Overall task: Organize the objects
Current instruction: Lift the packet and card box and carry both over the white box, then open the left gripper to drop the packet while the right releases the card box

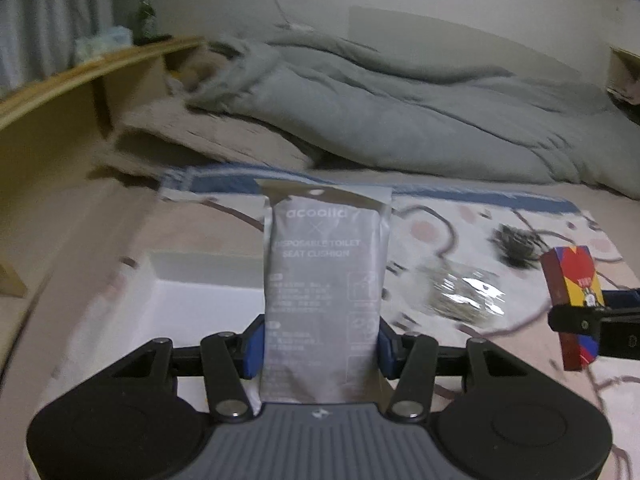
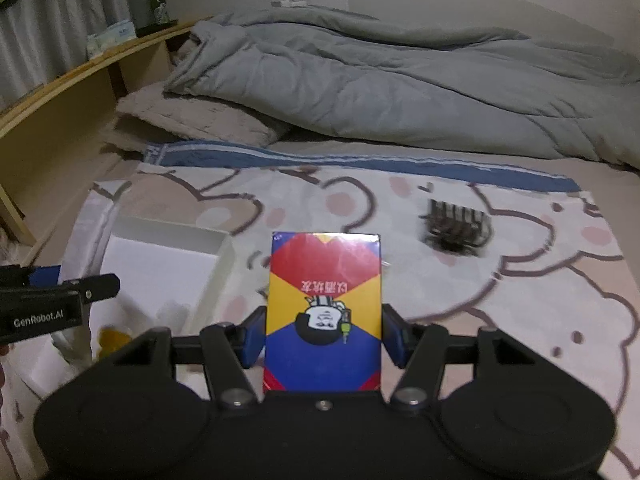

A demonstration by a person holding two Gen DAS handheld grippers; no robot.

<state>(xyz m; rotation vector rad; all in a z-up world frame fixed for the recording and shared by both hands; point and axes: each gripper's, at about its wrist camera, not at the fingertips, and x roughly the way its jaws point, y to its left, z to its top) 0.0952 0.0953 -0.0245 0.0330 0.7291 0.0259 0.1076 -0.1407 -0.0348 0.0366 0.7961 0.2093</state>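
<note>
Left claw pinching grey seat-cushion packet upright, above white box. My right claw pinching colourful card box, lifted clear of bear blanket. Guess: both bound for white box. Hair claw clip waits on blanket.

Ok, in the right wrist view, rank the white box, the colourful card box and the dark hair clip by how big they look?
1. White box
2. Colourful card box, a close second; it is held nearest the camera, so it is probably smaller than it looks.
3. Dark hair clip, lying farther off on the bear-print sheet.
</note>
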